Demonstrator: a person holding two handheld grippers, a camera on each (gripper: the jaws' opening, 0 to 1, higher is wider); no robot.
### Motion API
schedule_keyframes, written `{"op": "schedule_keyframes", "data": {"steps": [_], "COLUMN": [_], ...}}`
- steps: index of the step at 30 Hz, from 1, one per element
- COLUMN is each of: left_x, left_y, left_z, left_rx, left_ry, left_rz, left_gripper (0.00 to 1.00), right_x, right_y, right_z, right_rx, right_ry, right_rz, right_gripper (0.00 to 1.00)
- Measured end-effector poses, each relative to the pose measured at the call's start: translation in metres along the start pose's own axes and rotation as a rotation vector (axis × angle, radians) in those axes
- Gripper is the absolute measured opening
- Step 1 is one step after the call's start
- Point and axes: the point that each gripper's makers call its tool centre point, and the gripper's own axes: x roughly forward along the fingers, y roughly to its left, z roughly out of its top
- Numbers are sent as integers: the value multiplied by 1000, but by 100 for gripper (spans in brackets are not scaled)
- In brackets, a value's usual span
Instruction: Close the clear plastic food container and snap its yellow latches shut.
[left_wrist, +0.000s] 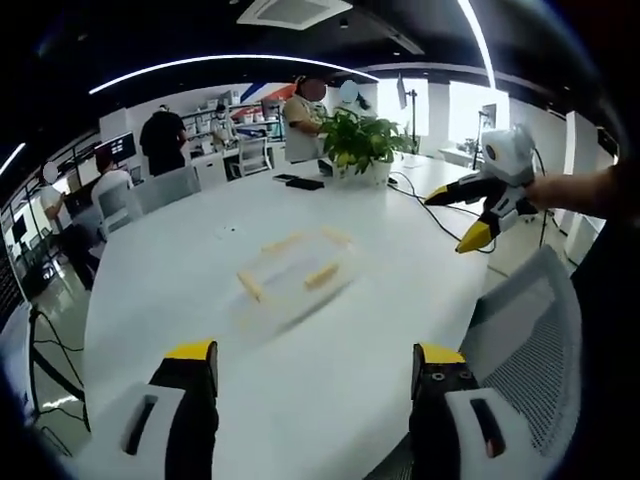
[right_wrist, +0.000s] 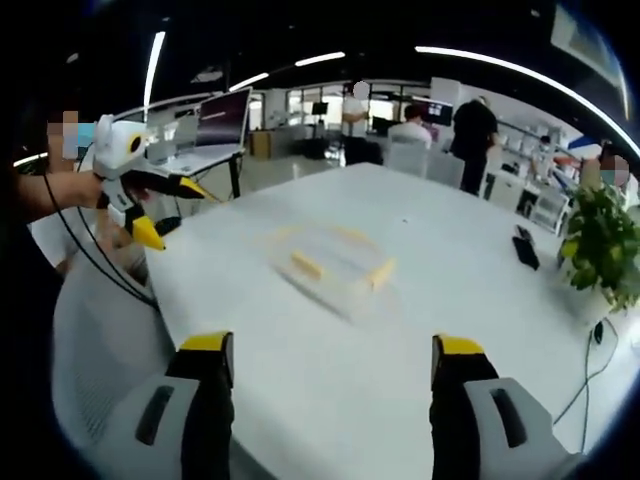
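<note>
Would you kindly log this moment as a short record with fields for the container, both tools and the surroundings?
container: clear plastic food container with yellow latches, lying on the white table; blurred, lid state unclear
left tool: left tool open, holding nothing, short of the container
right tool: right tool open, holding nothing, short of the container
surroundings: potted plant at the table's far end, black phone near it, people in the background

Clear container (left_wrist: 295, 273) motion-blurred, lid state unreadable, yellow latches (right_wrist: 306, 264) smeared, far people too small
</note>
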Motion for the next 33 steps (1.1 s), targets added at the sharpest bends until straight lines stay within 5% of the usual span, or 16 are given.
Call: {"op": "schedule_keyframes", "data": {"steps": [17,33], "left_x": [-9,-9], "left_y": [-1,-2], "left_z": [-2,-2], "left_rx": [-46,-49], "left_ry": [-42,-52], "left_rz": [24,25], "left_gripper": [94,99], "right_x": [-13,-15], "right_y": [8,10], "right_z": [-14,-17], "right_rx": [5,-11], "right_ry": [2,15], "right_rz": [-8,-4], "right_gripper": [99,100]}}
